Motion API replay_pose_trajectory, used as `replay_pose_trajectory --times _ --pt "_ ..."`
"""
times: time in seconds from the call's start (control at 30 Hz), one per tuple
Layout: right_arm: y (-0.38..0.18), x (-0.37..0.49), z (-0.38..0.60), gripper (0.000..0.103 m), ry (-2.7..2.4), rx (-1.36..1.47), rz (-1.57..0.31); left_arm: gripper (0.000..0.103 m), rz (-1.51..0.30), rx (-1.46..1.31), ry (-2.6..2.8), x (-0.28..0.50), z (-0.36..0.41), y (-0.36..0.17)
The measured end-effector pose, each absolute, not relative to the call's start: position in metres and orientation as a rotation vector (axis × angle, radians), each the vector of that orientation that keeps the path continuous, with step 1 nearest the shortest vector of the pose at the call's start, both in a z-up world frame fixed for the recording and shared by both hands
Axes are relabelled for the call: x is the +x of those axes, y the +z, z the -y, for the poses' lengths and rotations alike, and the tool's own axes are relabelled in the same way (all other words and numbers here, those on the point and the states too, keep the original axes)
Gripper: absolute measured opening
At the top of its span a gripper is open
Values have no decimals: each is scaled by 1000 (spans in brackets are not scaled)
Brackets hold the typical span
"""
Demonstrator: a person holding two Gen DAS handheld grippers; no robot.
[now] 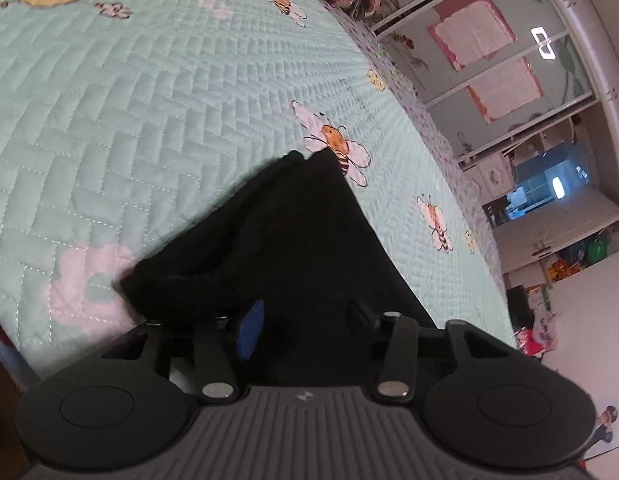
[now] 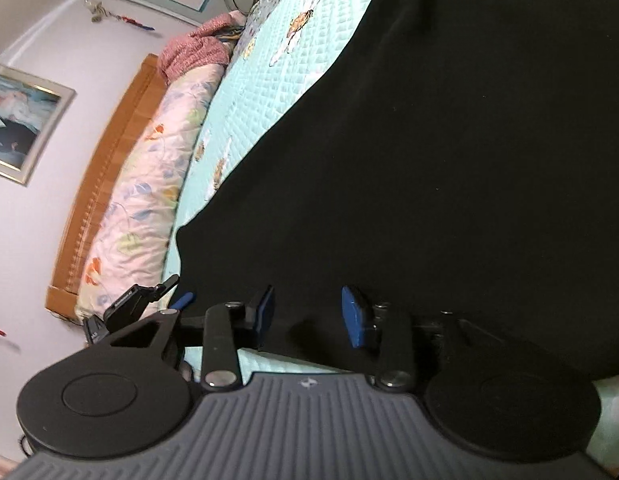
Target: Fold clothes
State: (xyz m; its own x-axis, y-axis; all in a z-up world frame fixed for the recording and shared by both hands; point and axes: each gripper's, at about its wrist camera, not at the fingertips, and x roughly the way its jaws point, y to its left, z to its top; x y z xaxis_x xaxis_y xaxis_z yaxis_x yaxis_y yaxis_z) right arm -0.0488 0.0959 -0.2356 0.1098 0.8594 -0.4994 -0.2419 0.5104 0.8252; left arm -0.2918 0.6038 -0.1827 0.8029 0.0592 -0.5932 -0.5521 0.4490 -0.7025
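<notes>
A black garment point(image 1: 293, 232) lies on the mint quilted bedspread point(image 1: 149, 100) with bee and flower prints. One folded corner of it points away from me. My left gripper point(image 1: 305, 324) hangs just over its near part, blue pads point(image 1: 249, 328) apart, with black cloth in the gap and neither pad visibly pressing. In the right wrist view the garment point(image 2: 449, 160) fills most of the picture over the bedspread point(image 2: 261, 80). My right gripper point(image 2: 309, 316) straddles its near hem with pads point(image 2: 353, 316) apart and untouched. A black part with a blue tip point(image 2: 149, 300) shows at the left.
A rolled floral duvet point(image 2: 149, 184) and a pink knitted piece point(image 2: 193, 52) lie along the wooden headboard point(image 2: 105, 160). The bed's side edge point(image 1: 449, 160) drops toward mirrored wardrobe doors point(image 1: 489, 60) and floor clutter point(image 1: 537, 320).
</notes>
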Motion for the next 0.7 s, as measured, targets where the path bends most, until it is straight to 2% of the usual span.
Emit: replay_pose_trajectory --times 0.07,0.2,0.33,0.4,0.47,0.57,0.7 --pt "-227 -49 -98 43 895 635 -1177 53 -503 -1029 378 -291 -595 -169" --pt "-196 -62 -106 52 953 589 -1032 64 -439 -1026 268 -279 -572 -151" --pt "-205 -56 -101 62 924 619 -1040 64 -577 -977 215 -248 -547 -172" --pt "-218 -52 -98 62 896 652 -1084 62 -593 -1050 271 -246 -550 -194" --pt "-233 -50 -94 53 880 686 -1124 60 -556 -1135 300 -249 -556 -206" --pt "-226 -49 -86 55 891 707 -1105 61 -567 -1110 314 -246 -559 -191" --pt "-216 -49 -78 59 912 729 -1082 62 -455 -1101 341 -268 -563 -167"
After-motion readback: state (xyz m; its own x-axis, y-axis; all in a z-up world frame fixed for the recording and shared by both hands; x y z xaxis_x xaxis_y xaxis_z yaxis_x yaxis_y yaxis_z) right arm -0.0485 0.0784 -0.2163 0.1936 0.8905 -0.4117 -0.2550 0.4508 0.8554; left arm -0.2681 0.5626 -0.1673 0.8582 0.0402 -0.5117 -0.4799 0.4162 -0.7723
